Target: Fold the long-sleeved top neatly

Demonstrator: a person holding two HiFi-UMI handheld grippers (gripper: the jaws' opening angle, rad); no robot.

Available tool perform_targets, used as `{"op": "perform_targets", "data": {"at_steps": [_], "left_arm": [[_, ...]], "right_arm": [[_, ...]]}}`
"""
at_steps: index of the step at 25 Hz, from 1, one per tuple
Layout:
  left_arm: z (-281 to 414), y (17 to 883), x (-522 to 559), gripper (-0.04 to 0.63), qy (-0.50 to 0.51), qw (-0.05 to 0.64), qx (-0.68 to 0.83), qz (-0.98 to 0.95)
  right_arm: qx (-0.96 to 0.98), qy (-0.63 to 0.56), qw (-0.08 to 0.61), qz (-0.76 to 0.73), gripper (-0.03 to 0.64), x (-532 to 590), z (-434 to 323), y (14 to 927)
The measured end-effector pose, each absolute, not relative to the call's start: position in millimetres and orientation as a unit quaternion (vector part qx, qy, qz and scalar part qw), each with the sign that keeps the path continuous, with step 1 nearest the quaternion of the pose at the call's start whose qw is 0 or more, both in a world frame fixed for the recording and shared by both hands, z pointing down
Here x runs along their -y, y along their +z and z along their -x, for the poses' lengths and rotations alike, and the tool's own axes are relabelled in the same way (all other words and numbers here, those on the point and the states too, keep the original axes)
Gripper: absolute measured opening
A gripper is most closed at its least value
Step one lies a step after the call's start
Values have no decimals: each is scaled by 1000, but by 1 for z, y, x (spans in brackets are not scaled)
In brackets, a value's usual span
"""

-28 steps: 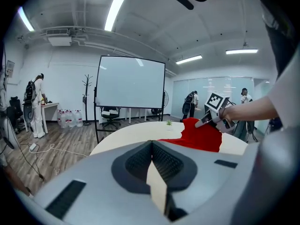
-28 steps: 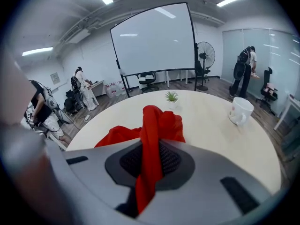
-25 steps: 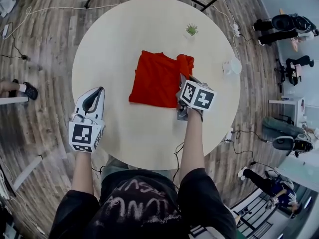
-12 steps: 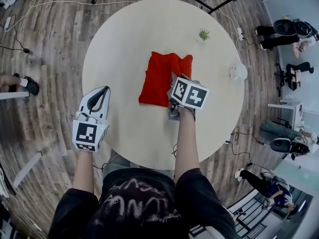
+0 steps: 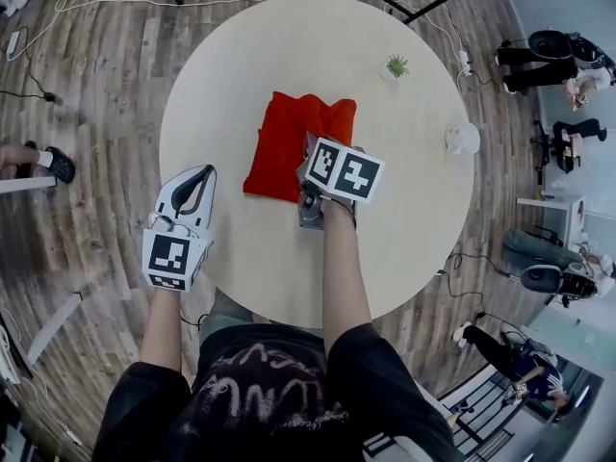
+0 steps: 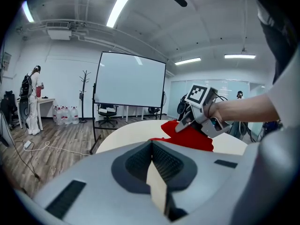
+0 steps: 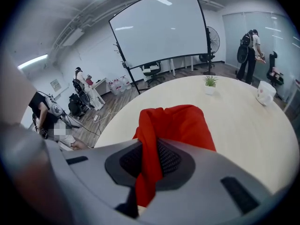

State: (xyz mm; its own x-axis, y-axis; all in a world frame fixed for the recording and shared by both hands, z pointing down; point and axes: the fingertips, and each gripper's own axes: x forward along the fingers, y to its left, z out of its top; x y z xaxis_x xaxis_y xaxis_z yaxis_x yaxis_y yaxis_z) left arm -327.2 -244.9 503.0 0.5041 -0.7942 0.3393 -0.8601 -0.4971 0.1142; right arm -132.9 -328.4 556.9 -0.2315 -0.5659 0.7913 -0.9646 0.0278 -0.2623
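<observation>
The red long-sleeved top (image 5: 289, 142) lies partly folded on the round pale table (image 5: 404, 210), a little past its middle. My right gripper (image 5: 310, 162) stands over the top's right edge, shut on a fold of the red cloth (image 7: 149, 172), which runs up between its pads. The rest of the top (image 7: 185, 125) spreads out ahead on the table. My left gripper (image 5: 190, 186) hangs at the table's left front edge, shut and with nothing in it. From the left gripper view the red top (image 6: 190, 137) and the right gripper (image 6: 180, 125) show to the right.
A small potted plant (image 5: 396, 66) stands at the table's far right, and a white object (image 5: 462, 139) lies near the right rim. Cables run off the table's edge. Chairs, a whiteboard and people stand around the room on the wooden floor.
My right gripper has moved leftward across the table with the red cloth in it, and the top's right edge has folded over toward the left. My left gripper has hardly moved.
</observation>
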Motion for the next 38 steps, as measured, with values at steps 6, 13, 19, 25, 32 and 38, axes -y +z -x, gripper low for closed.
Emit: {"op": "perform_targets", "data": {"at_steps": [6,13,19,25,32,38], "left_arm": [[326,502,246,11,130,128,479,-859],[335,506,242,11,136,130,486,-853],[331,504,238,11,134,127,482,-856],[323,496,236,11,128,123,477,-861],[303,472,243,11,115,119,474,-865],[274,447,239,11,108,104,478,-866]], "right_arm": [[726,430,207,-495,189,332,183,578],[781,393,166,-456,284,332,218,568],[810,361,124,-445,291,321,224,540],[813,329,94,-472,229,305,197,513],[799,296,66,-520,125,288,138,480],[785,283,40,-549,41,264,81,455]]}}
